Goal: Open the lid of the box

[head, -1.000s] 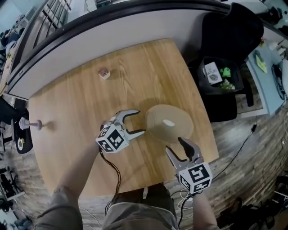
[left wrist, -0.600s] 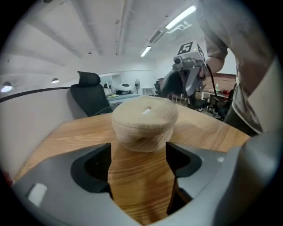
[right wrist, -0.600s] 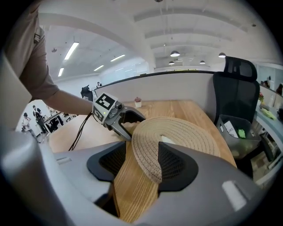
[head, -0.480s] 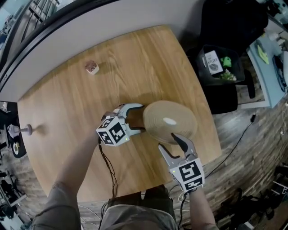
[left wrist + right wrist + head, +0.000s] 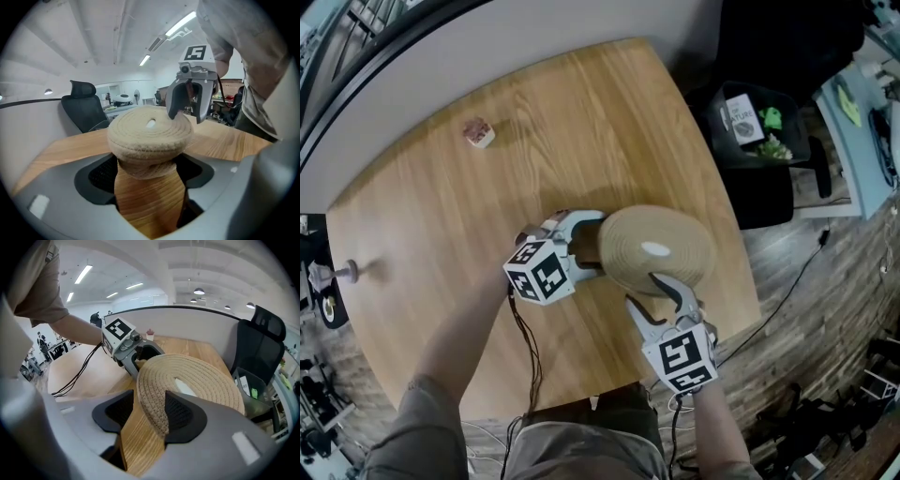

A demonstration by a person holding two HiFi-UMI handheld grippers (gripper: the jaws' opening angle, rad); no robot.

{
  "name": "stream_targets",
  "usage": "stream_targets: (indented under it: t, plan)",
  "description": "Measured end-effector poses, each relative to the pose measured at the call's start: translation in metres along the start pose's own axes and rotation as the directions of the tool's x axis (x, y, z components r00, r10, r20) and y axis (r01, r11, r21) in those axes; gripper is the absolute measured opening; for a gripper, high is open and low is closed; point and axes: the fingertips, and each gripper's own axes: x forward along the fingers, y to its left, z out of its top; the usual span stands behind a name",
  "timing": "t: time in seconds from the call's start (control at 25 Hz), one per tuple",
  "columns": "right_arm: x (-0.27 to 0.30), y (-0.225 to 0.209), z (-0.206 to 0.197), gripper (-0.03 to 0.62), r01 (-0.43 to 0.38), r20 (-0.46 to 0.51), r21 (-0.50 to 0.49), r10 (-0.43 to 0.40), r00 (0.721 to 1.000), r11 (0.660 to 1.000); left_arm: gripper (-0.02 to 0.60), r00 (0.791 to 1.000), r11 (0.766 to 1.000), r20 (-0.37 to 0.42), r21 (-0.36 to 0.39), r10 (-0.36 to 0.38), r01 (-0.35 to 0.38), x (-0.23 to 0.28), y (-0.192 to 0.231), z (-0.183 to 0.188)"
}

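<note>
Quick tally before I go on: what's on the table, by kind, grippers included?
Woven box with lid: 1
Small pinkish object: 1
Grippers: 2 (left gripper, right gripper)
Total: 4

Grey hand-held gripper [image 5: 596,246], black-and-white marker cube [image 5: 541,273]

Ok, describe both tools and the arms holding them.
Both are light grey plastic with curved jaws and black textured pads inside. The left tool and right tool each carry a white cube printed with black square markers. Thin dark cables trail from the left tool. The person wears a short-sleeved grey-brown shirt; forearms are bare.
</note>
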Motion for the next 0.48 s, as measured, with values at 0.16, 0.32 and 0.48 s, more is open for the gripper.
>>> stream_targets:
  t: [0.16, 0.32, 0.48]
  plan:
    - [0.004, -0.001, -0.004, 0.210, 0.067, -0.023, -0.069, -0.069, 0.997, 0.995, 0.371, 1.000, 1.000, 0.005, -0.023, 0.001, -0.001, -0.001, -0.001, 0.001]
    - [0.010, 0.000, -0.011, 0.210, 0.179, -0.065, -0.257, -0.201, 0.977, 0.950, 0.364, 1.000, 0.999, 0.005, -0.044, 0.007, -0.007, -0.001, -0.002, 0.001]
    - [0.012, -0.002, -0.011, 0.172, 0.188, -0.092, -0.335, -0.231, 0.969, 0.923, 0.362, 1.000, 0.999, -0.001, -0.053, 0.012, -0.012, 0.000, -0.002, 0.001]
